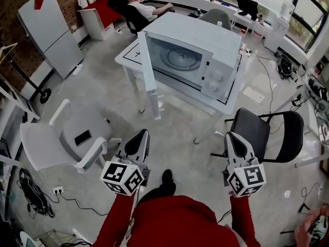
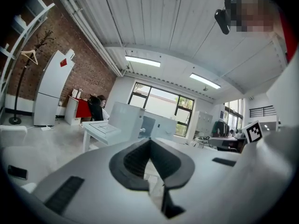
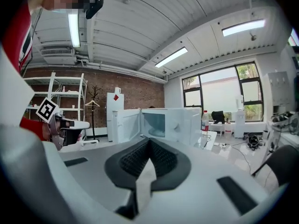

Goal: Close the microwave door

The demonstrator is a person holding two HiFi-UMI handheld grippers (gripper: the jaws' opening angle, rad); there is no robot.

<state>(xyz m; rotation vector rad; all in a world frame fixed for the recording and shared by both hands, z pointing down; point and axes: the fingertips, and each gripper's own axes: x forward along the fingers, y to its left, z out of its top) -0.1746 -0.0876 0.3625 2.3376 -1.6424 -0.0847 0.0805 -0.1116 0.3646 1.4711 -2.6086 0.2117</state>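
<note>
A white microwave (image 1: 205,50) stands on a small white table (image 1: 128,55) ahead of me. Its door (image 1: 149,71) is swung wide open to the left, so the cavity with its glass turntable (image 1: 180,59) shows. My left gripper (image 1: 143,134) and right gripper (image 1: 231,136) hover low near my body, well short of the table, both shut with nothing between the jaws. The left gripper view has the shut left gripper (image 2: 150,140) aimed at the microwave (image 2: 152,125). Over the shut right gripper (image 3: 149,141) the right gripper view shows the microwave (image 3: 173,122) and its open door (image 3: 127,125).
A white plastic chair (image 1: 56,143) with a dark phone (image 1: 82,137) on its seat stands at my left. At my right is a black folding chair (image 1: 267,133). A person sits at a desk far back (image 1: 149,9). A white fridge (image 1: 49,30) is at back left, and cables trail over the floor at right.
</note>
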